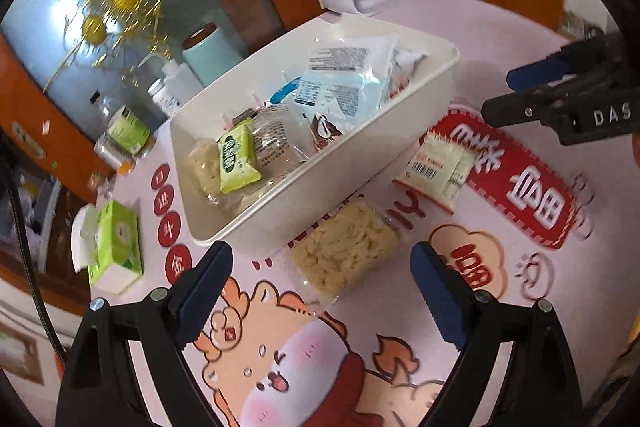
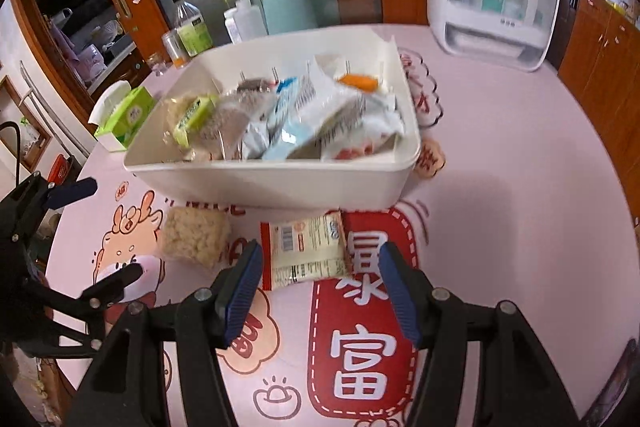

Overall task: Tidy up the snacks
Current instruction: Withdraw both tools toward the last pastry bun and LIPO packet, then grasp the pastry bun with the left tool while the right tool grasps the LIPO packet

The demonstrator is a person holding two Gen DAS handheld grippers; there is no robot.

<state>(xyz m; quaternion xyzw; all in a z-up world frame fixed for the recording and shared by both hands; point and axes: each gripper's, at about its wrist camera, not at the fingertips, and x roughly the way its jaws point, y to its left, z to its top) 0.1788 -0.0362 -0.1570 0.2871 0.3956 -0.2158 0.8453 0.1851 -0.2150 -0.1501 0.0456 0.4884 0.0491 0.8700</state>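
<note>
Near the white bin (image 2: 280, 183), two snack packs lay on the table (image 2: 500, 187): a clear pack (image 2: 194, 237) left, a red-edged packet (image 2: 306, 251) right. Left gripper (image 1: 320, 291) and right gripper (image 2: 320, 291) hovered wide open, empty. A tissue box (image 2: 126, 117) stood far left.

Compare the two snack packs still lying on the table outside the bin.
The clear puffed-snack pack is see-through and lumpy; the cream sachet is flat, opaque and printed with a barcode. The puffed-snack pack lies in front of the left gripper; the sachet lies before the right gripper. Both rest on the table beside the white bin.
</note>
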